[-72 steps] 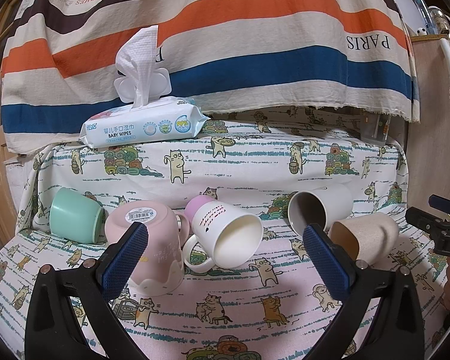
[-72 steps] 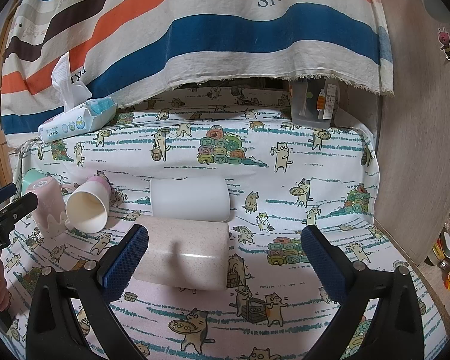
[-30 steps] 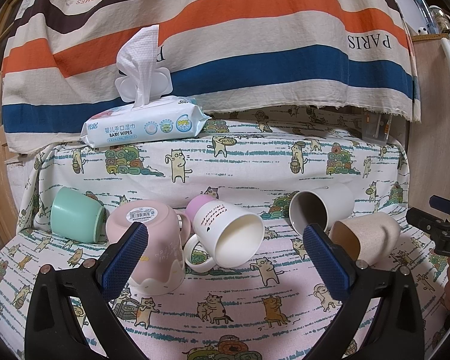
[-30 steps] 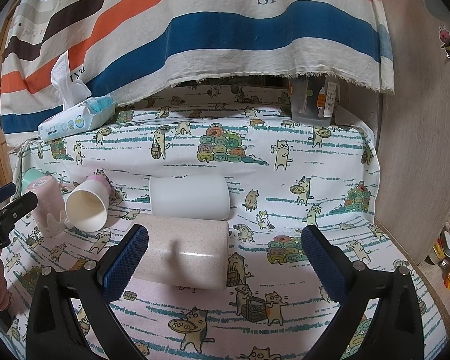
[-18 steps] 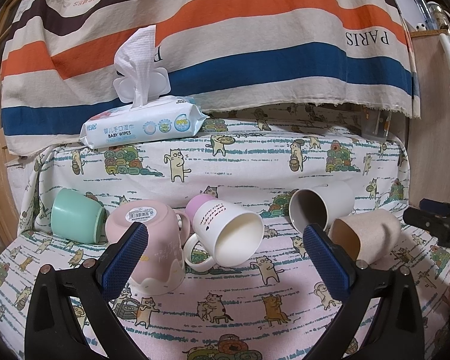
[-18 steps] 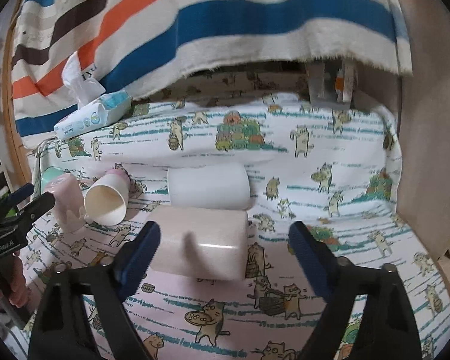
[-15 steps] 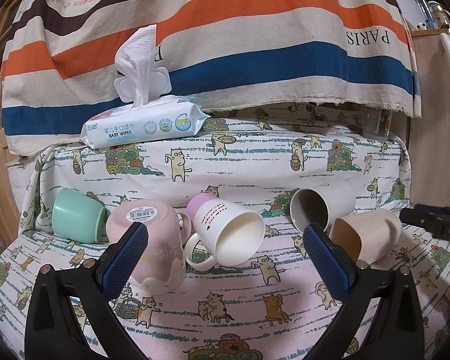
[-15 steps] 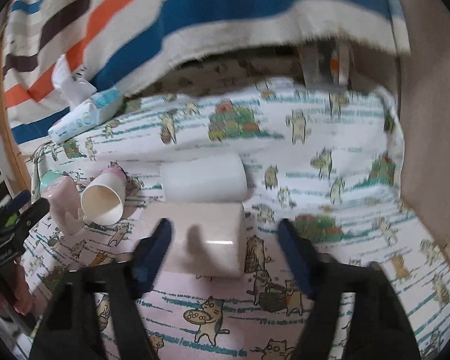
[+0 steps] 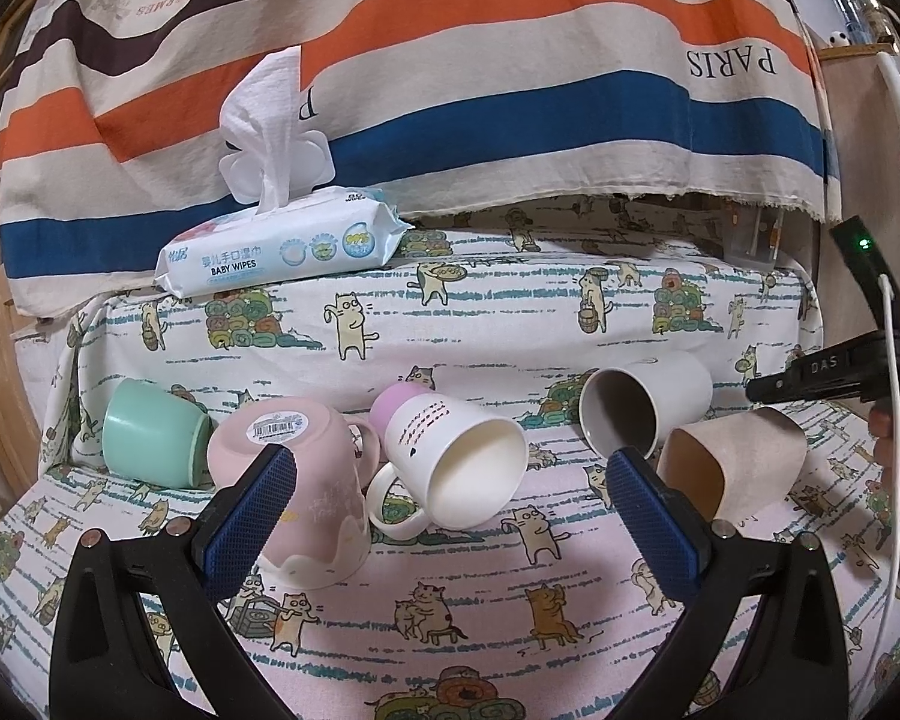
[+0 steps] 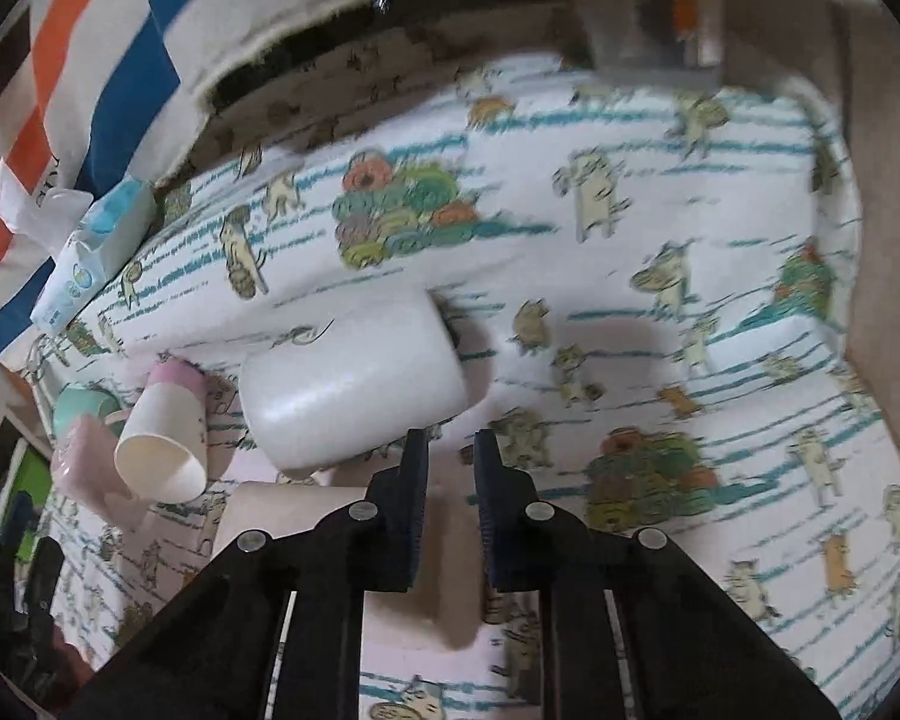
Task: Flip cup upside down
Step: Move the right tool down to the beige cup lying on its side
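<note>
right gripper (image 10: 450,450) is over the beige cup (image 9: 732,459), fingers drawn narrow with a slim gap showing. they seem set around the cup's handle, though that view is too blurred to be sure they're pinching it. the cup lies on its side on the cat-print cloth (image 9: 480,600), mouth toward the left gripper (image 9: 450,516), which hangs wide and holds nothing. the white cup (image 10: 354,378) lies just behind. risk now: a weak pinch on the handle could let the cup swing or slip on the lift and knock its neighbour.
</note>
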A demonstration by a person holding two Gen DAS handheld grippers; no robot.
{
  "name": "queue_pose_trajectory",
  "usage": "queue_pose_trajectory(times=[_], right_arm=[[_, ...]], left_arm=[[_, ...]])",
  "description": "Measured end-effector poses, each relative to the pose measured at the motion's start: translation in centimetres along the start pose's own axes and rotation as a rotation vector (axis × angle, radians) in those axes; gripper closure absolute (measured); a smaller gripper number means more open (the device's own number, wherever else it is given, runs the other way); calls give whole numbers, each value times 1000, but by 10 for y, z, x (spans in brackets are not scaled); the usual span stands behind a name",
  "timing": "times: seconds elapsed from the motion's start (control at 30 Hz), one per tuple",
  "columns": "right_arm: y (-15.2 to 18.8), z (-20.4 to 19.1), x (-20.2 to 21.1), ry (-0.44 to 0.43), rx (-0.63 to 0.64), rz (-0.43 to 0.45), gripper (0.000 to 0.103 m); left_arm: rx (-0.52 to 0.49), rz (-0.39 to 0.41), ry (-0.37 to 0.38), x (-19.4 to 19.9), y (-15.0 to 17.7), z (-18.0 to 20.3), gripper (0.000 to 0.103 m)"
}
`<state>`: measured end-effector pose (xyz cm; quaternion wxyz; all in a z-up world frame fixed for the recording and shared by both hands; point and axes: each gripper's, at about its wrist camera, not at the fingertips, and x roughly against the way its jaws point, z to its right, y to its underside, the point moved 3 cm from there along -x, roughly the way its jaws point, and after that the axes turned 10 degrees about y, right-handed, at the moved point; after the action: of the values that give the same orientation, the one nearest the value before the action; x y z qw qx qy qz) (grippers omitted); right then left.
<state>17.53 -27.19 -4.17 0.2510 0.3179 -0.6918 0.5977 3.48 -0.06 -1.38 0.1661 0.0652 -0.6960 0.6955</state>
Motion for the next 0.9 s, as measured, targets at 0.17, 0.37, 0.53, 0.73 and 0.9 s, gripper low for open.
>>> queue_pose_trajectory(times=[0.17, 0.37, 0.53, 0.73, 0.9], right_arm=[[9, -5, 3, -25, 3, -24, 87], [23, 0, 11, -66, -4, -94, 87], [43, -1, 19, -86, 19, -144, 87], [68, -21, 34, -51, 141, -135, 87], [81, -40, 45, -75, 185, -130, 87]], left_arm=[[-4, -4, -7, -1, 0, 0, 0], [-30, -2, -4, 1, -1, 5, 0], [-38, -18, 9, -1, 0, 7, 0], [-11, -43, 8, -4, 2, 1, 0], [-14, -36, 6, -3, 2, 2, 0]])
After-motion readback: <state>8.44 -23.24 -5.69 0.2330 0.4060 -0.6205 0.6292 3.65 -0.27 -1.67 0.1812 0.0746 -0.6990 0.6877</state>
